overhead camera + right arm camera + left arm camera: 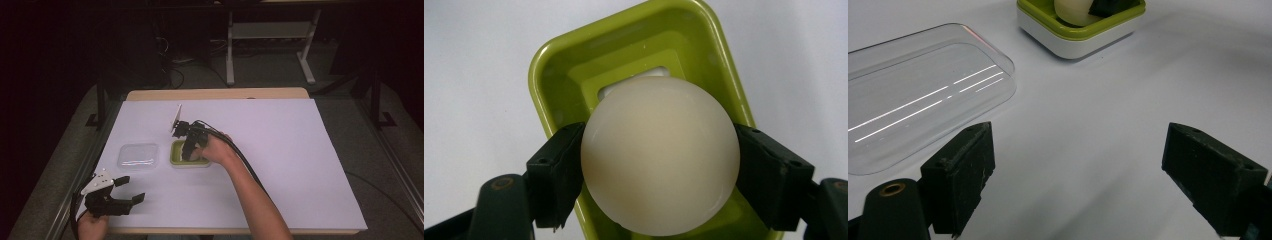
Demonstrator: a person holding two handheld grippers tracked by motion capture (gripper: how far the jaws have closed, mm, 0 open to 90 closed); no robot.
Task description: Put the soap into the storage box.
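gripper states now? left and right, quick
Left gripper: open, jaws wide apart, empty, above the white table.
Right gripper: shut on the cream ball, over the green tray.

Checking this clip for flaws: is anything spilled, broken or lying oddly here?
Nothing stands out. The right gripper holds a cream ball over the green tray, the clear lid lies flat beside it, and the left gripper waits open.

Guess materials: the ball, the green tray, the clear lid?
Ball: cream, smooth, soft sheen, likely plastic or rubber; can't tell which. Green tray: glossy moulded plastic, rounded corners, white base. Clear lid: transparent plastic, sharp light streaks across it.
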